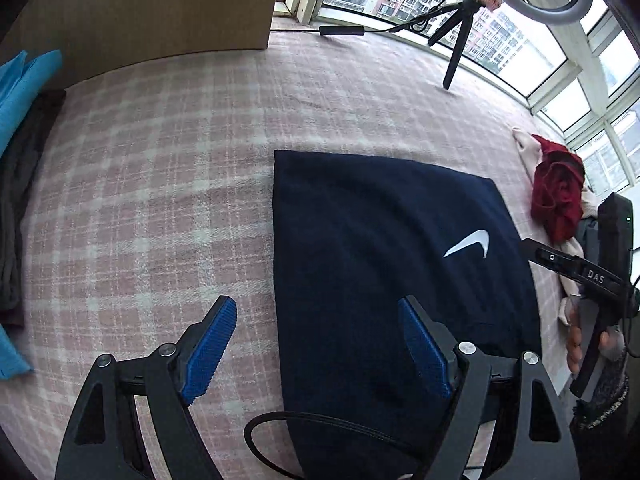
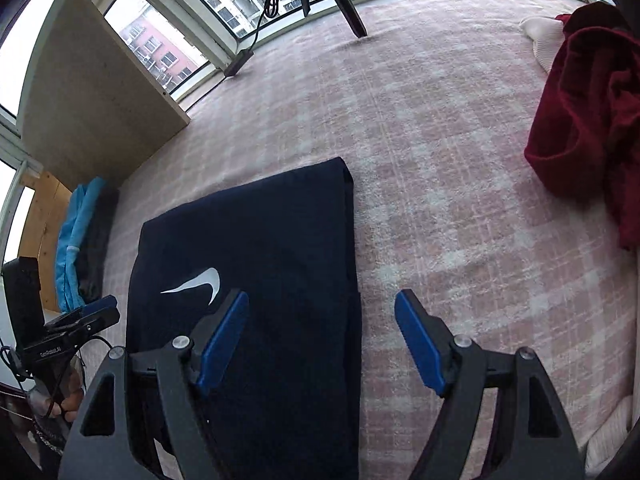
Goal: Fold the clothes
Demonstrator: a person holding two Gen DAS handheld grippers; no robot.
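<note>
A navy garment (image 1: pixel 384 264) with a white swoosh lies folded flat on the pink plaid blanket (image 1: pixel 160 184); it also shows in the right wrist view (image 2: pixel 256 256). My left gripper (image 1: pixel 318 312) is open and empty, straddling the garment's left edge near its front. My right gripper (image 2: pixel 322 304) is open and empty, straddling the garment's right edge. Each gripper shows at the side of the other's view, the right one (image 1: pixel 568 264) and the left one (image 2: pixel 80 320).
A crumpled red garment (image 2: pixel 588 120) on a cream one (image 2: pixel 544 40) lies at the right. Folded blue and dark clothes (image 1: pixel 20 128) are stacked at the left by a wooden board (image 1: pixel 160 12). A tripod (image 1: pixel 456 40) stands by the windows.
</note>
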